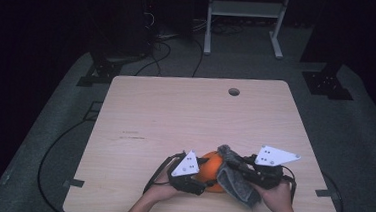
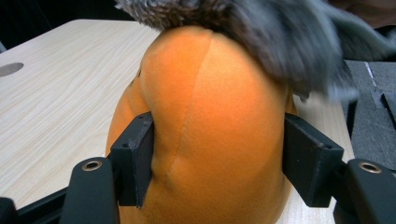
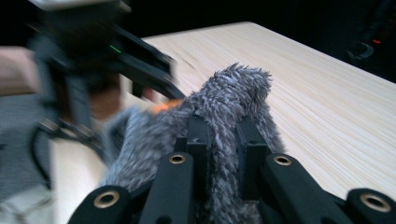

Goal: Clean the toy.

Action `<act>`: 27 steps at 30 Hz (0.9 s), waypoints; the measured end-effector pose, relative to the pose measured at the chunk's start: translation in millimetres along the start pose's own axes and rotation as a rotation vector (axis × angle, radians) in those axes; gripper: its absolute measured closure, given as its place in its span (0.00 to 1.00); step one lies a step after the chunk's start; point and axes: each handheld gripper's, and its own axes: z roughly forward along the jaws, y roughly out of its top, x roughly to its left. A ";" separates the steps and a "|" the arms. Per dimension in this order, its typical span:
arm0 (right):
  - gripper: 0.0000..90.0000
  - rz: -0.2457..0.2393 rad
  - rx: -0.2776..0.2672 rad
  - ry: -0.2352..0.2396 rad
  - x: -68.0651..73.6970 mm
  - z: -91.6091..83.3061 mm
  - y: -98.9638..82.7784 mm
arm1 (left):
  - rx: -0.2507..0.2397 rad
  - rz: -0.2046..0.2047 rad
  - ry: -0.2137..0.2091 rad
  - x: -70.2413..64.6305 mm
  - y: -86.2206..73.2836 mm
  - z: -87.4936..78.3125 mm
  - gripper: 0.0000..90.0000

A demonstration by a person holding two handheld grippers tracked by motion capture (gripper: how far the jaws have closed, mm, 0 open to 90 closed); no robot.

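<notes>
Cushion (image 1: pixel 210 169): orange, on table (image 1: pixel 175 115) at 6 o'clock edge | left gripper (image 2: pixel 217 158): jaws pinching cushion sides | right gripper (image 3: pixel 223 149): jaws pressed together on grey fur cover (image 3: pixel 233 93) | risk: cushion may slip free if cover is tugged harder.

Dark lab — cabled floor (image 1: pixel 58 142), rig stands (image 1: pixel 244 20)

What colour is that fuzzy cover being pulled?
Grey, shaggy fuzzy cover; the right gripper view shows it best.

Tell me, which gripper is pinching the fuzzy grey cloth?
The right gripper: its jaws pinch the grey cloth. The left gripper squeezes the orange cushion instead.
</notes>
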 end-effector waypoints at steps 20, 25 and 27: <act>0.86 -0.037 -0.005 0.018 8.1 -9.0 -6.3 | -0.033 -0.068 -0.021 3.9 -1.2 7.1 0.22; 0.87 -0.106 0.008 0.028 23.3 -7.3 5.6 | -0.026 -0.042 -0.021 -1.2 -1.3 8.0 0.32; 0.87 -0.096 0.015 0.026 18.6 -4.7 8.2 | -0.026 -0.036 -0.020 -1.4 -1.4 7.4 0.34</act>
